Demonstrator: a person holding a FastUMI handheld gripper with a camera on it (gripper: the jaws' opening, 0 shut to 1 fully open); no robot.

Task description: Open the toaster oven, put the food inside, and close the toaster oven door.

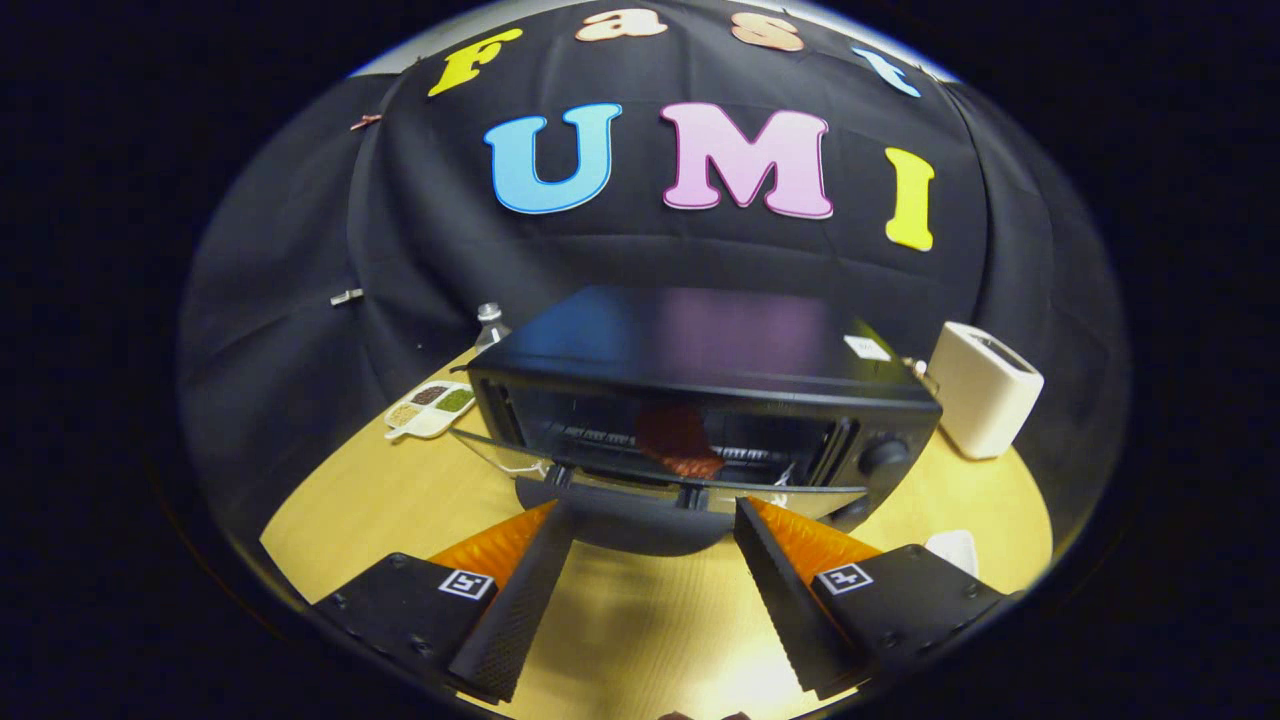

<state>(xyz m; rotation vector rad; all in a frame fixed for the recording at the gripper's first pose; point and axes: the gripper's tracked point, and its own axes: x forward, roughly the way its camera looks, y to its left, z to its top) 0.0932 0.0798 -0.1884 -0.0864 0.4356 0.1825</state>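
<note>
A black toaster oven [700, 345] stands on the wooden table just ahead of my fingers. Its glass door [520, 462] hangs partly lowered, and the dark door handle [630, 520] sits between my fingertips. A reddish piece of food [678, 440] lies on the rack inside the oven. My gripper [655, 515] is open, with one finger on each side of the handle and neither pressing on it.
A white toaster [982, 388] stands to the oven's right. A divided white dish [430, 408] with spices and a clear bottle [489, 326] sit to its left. A small white object [955, 548] lies by my right finger. Bare wooden table [640, 630] lies under the fingers.
</note>
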